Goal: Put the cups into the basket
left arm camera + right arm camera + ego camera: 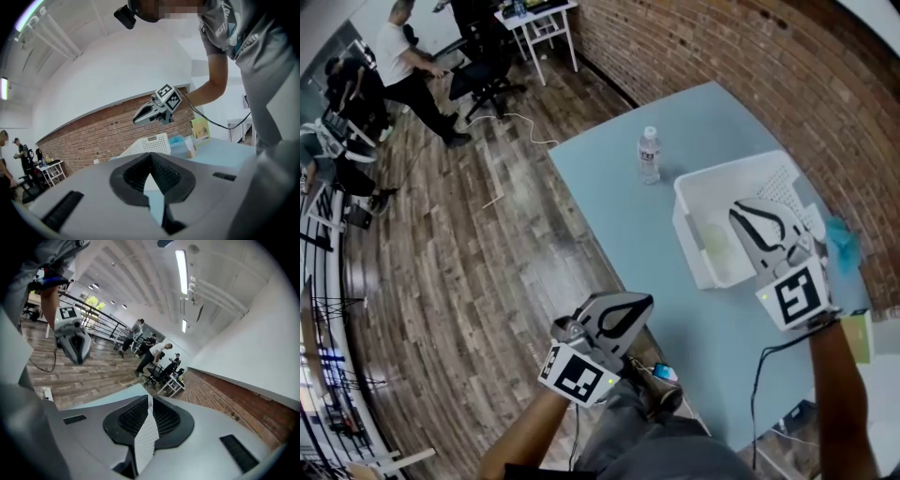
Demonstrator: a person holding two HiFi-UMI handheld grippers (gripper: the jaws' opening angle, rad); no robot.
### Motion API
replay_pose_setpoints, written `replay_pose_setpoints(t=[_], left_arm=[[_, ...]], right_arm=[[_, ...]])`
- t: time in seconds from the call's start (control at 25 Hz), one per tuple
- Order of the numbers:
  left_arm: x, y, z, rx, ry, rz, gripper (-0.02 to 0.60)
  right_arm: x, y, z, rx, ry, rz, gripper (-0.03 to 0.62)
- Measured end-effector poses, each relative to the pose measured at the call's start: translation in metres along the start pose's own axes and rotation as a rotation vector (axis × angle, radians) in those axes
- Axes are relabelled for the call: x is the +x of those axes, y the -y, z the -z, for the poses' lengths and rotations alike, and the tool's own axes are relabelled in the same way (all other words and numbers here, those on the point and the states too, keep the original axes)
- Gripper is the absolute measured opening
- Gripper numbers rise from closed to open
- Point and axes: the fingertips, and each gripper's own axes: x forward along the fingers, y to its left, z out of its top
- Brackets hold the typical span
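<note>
Over basket (722,175), right tool (741,216) barely ajar, empty, half-hiding interior; left tool (640,306) closed, empty.

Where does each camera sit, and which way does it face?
Head view: on the person's head, facing steeply down at the blue table and white basket; both forearms, left gripper, right gripper show.
Left gripper view: on that gripper, facing across the table to the brick wall; torso and right arm show.
Right gripper view: on that gripper, facing over the wooden floor; left arm shows.
Shared: each gripper view shows the other gripper.
</note>
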Motion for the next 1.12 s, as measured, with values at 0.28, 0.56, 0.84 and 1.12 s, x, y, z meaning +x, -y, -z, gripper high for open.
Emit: replay_pose_setpoints(t=[0.28,0.56,0.84,1.12], left_arm=[[0.013,0.027,-0.033,0.048,0.022,0.036,-0.002],[0.023,0.060,-0.061,0.094,0.044,0.083,-0.002],[0.028,0.088,-0.086,0.127,0.067,0.112,-0.002],[0.028,0.123,-0.106,0.146,0.079,0.136,-0.002]], right_arm=[[-0.077,-0.080,-0.027,0.114,0.036,-0.078,0.014],[-0.130,-0.106,-0.023,0.166,0.020,-0.047,0.014],[-0.172,-0.120,-0.020,0.213,0.010,-0.014,0.014],[-0.213,-0.140,-0.017,0.249,0.000,-0.008,0.014]])
